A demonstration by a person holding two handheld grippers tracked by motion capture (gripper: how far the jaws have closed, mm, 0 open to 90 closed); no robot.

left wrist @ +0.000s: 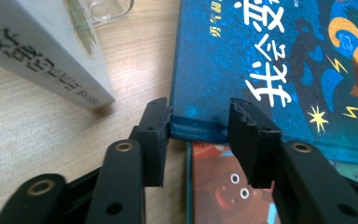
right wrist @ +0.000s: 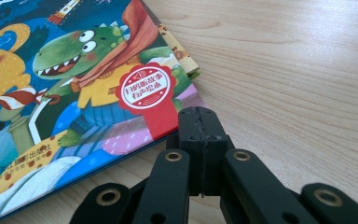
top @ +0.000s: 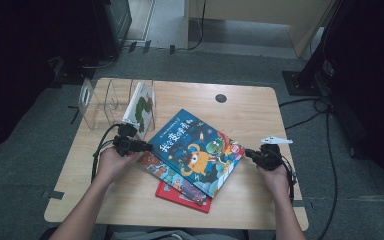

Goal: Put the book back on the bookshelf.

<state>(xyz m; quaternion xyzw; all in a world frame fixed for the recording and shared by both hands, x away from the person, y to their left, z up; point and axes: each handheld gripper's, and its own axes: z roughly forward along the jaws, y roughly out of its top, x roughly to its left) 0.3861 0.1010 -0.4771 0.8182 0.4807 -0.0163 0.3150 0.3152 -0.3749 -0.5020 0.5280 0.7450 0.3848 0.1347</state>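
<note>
— Blue is the cover to watch: the blue book (top: 196, 150) lies on top of the pile in the middle of the wooden table (top: 250, 120), its long axis slanting from far-left to near-right across the high view.

— Which hand is closer to it?

— Both sit at its edges. The left gripper (top: 139, 146) is at the book's left corner; in the left gripper view its jaws stand well apart, one on either side of that corner (left wrist: 196, 127), the left jaw touching the edge, nothing clamped yet. The book stretches straight ahead of that gripper and off to its right.

— And the other one?

— The right gripper (right wrist: 200, 126) has its jaws pressed together with nothing between them, tips right beside the book's near-right corner with the red seal (right wrist: 145, 88). I can't tell whether they touch it. I judge it is bracing or nudging while the left goes for the grip.

— How many books?

— Four that I can count: the blue one, a second picture book (top: 167, 176) under it, a red book (top: 177, 196) at the bottom, and a white book (top: 139, 107) standing in the clear rack (top: 97, 102) at the far left. Two grippers, one rack.

— So the next move?

— Likely closing the left jaws on that corner to lift the book toward the rack, just beyond the left hand.
</note>
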